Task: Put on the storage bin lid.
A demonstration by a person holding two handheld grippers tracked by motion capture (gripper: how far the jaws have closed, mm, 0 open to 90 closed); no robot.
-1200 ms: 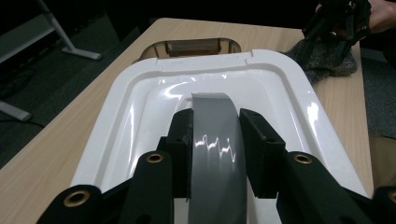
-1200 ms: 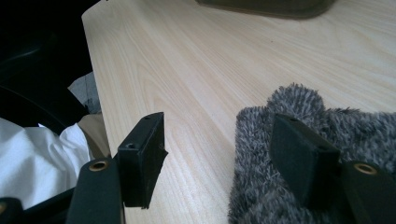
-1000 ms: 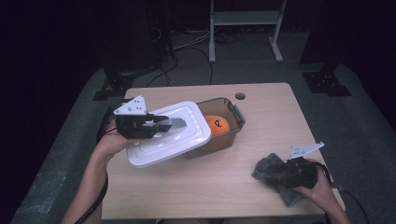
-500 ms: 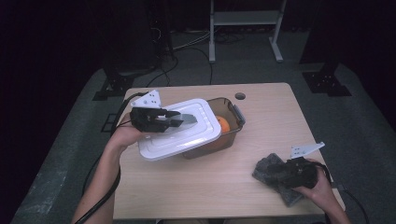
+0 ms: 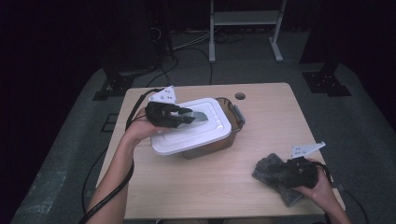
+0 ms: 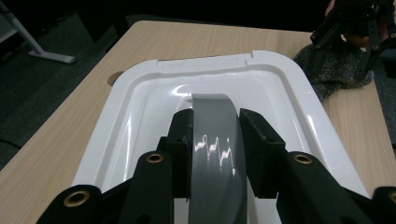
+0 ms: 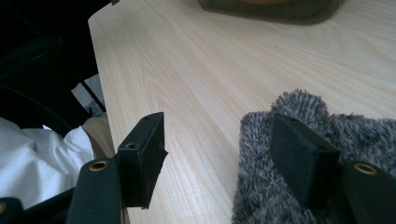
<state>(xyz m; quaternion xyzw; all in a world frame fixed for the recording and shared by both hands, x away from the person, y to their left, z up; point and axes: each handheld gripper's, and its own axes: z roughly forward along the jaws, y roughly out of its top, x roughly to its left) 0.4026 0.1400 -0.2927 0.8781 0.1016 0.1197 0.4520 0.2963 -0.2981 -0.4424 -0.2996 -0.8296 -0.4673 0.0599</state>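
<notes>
A pale wooden table [image 5: 261, 135] is standing in a dark room, with grey floor, cables and a metal frame behind it. I am working at its near edge with a gripper in each hand.

My left gripper [image 6: 215, 140] is clamping the grey handle [image 6: 212, 140] of the white lid [image 5: 191, 126], one black jaw pressing on each side of the strap. The lid is sitting tilted over the brown translucent container [image 5: 231, 122], covering most of it and overhanging its near-left side; the container's far-right rim and handle are showing past the lid's edge. Whether the lid is seated on the rim I cannot tell. The container is standing left of the table's middle, just before a round hole [image 5: 240, 96] in the tabletop.

My right gripper [image 7: 219, 154] is resting at the near-right corner, well apart from the container. Its jaws are standing apart with nothing clamped; one jaw is lying against a grey fuzzy cloth [image 7: 289, 186], the other over bare wood.
</notes>
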